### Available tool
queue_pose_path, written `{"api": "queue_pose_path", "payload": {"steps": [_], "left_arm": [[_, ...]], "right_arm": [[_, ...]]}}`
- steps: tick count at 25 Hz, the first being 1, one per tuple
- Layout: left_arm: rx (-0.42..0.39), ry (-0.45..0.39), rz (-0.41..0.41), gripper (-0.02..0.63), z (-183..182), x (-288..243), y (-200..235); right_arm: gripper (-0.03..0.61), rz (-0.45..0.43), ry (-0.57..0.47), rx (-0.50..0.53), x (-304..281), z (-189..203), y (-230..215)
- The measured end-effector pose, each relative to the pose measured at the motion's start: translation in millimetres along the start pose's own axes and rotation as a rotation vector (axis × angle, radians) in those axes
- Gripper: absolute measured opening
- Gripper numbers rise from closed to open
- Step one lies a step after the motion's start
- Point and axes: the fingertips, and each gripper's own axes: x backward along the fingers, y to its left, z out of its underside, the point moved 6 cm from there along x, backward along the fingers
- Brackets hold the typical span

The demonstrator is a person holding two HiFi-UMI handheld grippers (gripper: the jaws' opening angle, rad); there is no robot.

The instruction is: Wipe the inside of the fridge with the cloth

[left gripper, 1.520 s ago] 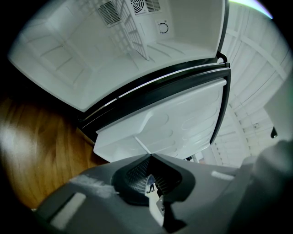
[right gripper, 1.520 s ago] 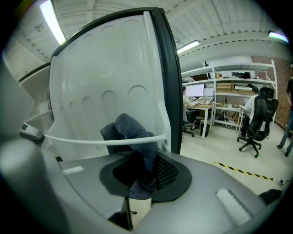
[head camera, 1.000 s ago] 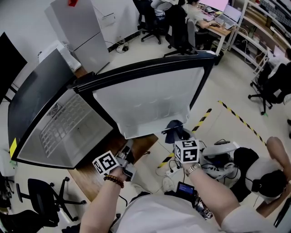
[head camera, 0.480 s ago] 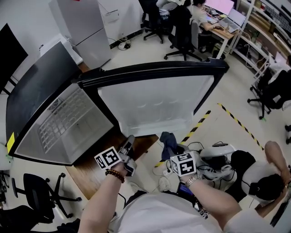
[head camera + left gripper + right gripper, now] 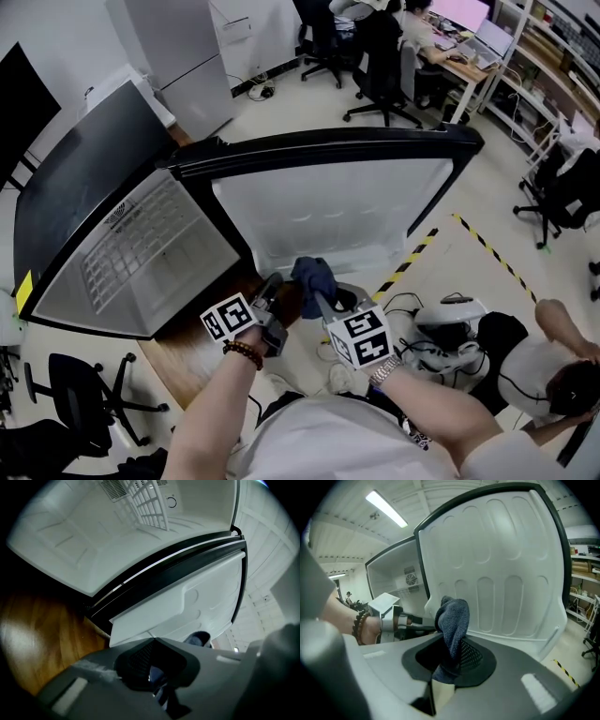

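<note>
The black fridge stands open, its white inside with a wire shelf (image 5: pixel 141 248) at the left and the white door liner (image 5: pixel 328 206) swung out to the right. My right gripper (image 5: pixel 321 300) is shut on a dark blue cloth (image 5: pixel 311 274), which sticks up from its jaws just below the door's lower edge. In the right gripper view the cloth (image 5: pixel 452 618) stands bunched between the pads, in front of the door liner (image 5: pixel 501 573). My left gripper (image 5: pixel 270 292) is shut and empty, close to the left of the cloth, over the wooden board (image 5: pixel 178 361).
Cables and white gear (image 5: pixel 450 319) lie on the floor at the right, beside yellow-black tape (image 5: pixel 412 253). A person (image 5: pixel 562 375) crouches at the lower right. A black chair (image 5: pixel 84 394) stands at the lower left, a silver fridge (image 5: pixel 178 56) behind.
My right gripper has carried the cloth left and up, from beside the door's corner to just below the door's lower edge, close to the left gripper. The left gripper has hardly shifted.
</note>
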Motion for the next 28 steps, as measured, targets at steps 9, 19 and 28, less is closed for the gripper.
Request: {"api": "queue_pose_path", "payload": {"steps": [9, 19, 28], "left_arm": [[-0.026, 0.037, -0.022, 0.002, 0, 5, 1], [-0.018, 0.045, -0.038, 0.002, 3, 29, 13], [-0.064, 0.051, -0.058, 0.002, 2, 45, 18]], "right_arm": [[0.064, -0.051, -0.018, 0.026, -27, -36, 27], [0.064, -0.062, 0.042, 0.014, -68, -51, 49], [0.064, 0.004, 0.127, -0.040, -88, -30, 34]]}}
